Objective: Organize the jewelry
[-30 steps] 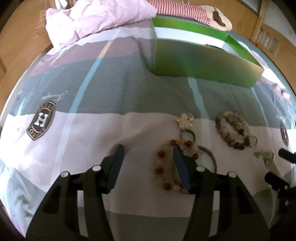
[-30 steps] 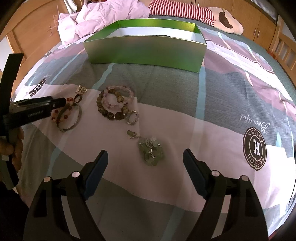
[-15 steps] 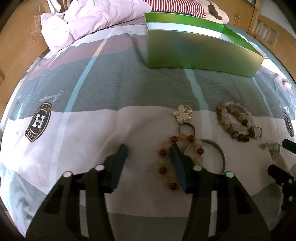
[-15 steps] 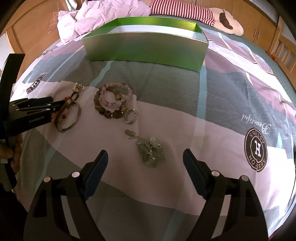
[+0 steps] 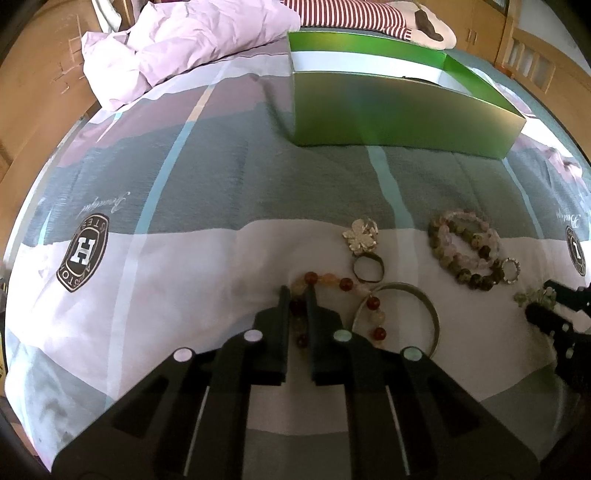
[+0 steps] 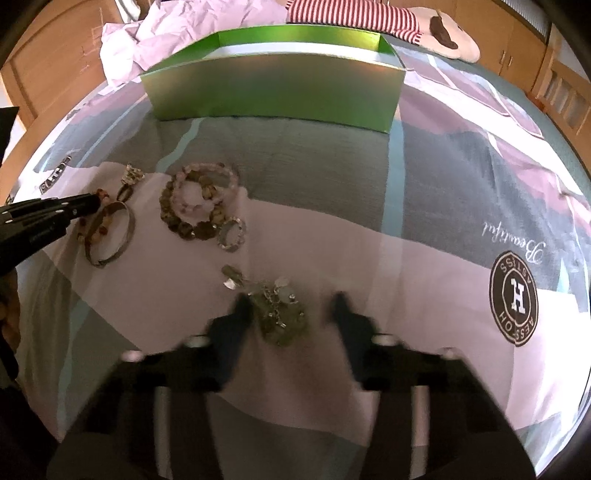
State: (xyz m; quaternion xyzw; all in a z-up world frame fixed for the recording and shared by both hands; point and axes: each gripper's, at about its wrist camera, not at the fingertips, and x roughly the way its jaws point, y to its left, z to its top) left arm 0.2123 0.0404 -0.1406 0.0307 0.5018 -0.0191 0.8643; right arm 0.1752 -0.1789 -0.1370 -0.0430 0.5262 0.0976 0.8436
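A red and orange bead bracelet [image 5: 346, 284] lies on the bedspread. My left gripper [image 5: 296, 295] is shut on its left side, with beads pinched between the fingers. It overlaps a silver bangle [image 5: 424, 306]. In the right wrist view a pale green charm cluster [image 6: 282, 317] lies between the blurred fingers of my right gripper [image 6: 291, 302]. Its jaws are closing, and the right finger still stands clear of the cluster. The open green box [image 6: 273, 88] stands behind the jewelry.
A gold flower ring [image 5: 360, 236], a stack of stone bead bracelets [image 5: 465, 254] and a small sparkly ring [image 5: 511, 271] lie between the two grippers. A crumpled lilac quilt [image 5: 192, 40] and a striped pillow [image 6: 354, 18] sit beyond the box. Wooden cupboards ring the bed.
The left jaws have shut on the bead bracelet. The right jaws have narrowed around the green charm cluster. Neither hand has shifted much.
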